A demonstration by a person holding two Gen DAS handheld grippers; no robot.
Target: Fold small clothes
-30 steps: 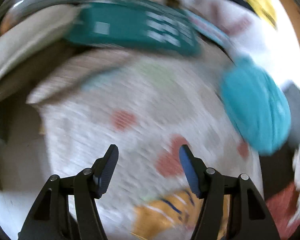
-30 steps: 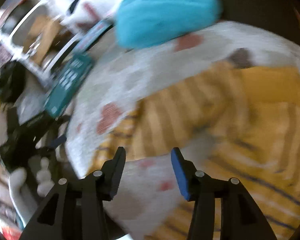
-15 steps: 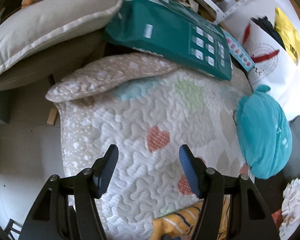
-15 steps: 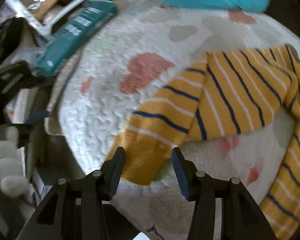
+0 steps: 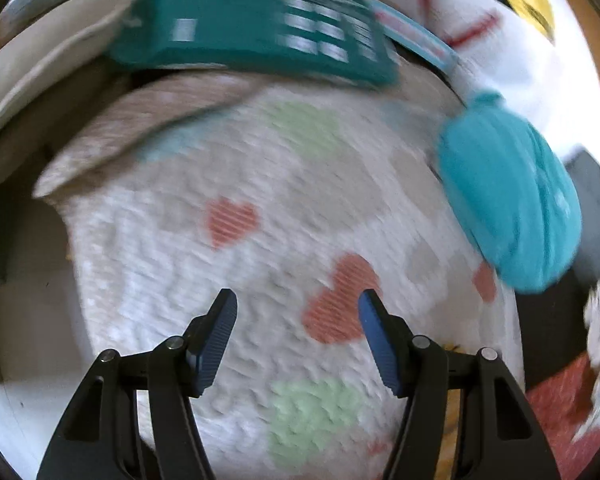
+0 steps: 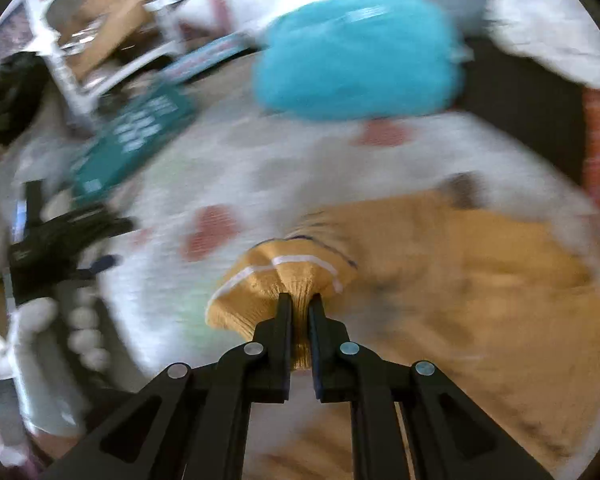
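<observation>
My right claw (image 6: 299,300) was clenched on a bunched end of the yellow striped garment (image 6: 440,280), the cloth fanning out past the tips. The rest of the garment lay on the quilt (image 6: 260,168), to the right of the claw in the right wrist view. My left claw (image 5: 296,300) was released, its jaws spread wide with nothing between them, above the quilt's heart pattern.

The quilt (image 5: 260,240) was white with pink, green and grey hearts. A teal cushion (image 5: 508,200) rested on its far right edge. A teal box (image 5: 252,32) lay along its far side, with a beige pillow (image 5: 40,68) to the left of the box. Both views were blurred. A white bag (image 5: 480,12) stood behind the cushion.
</observation>
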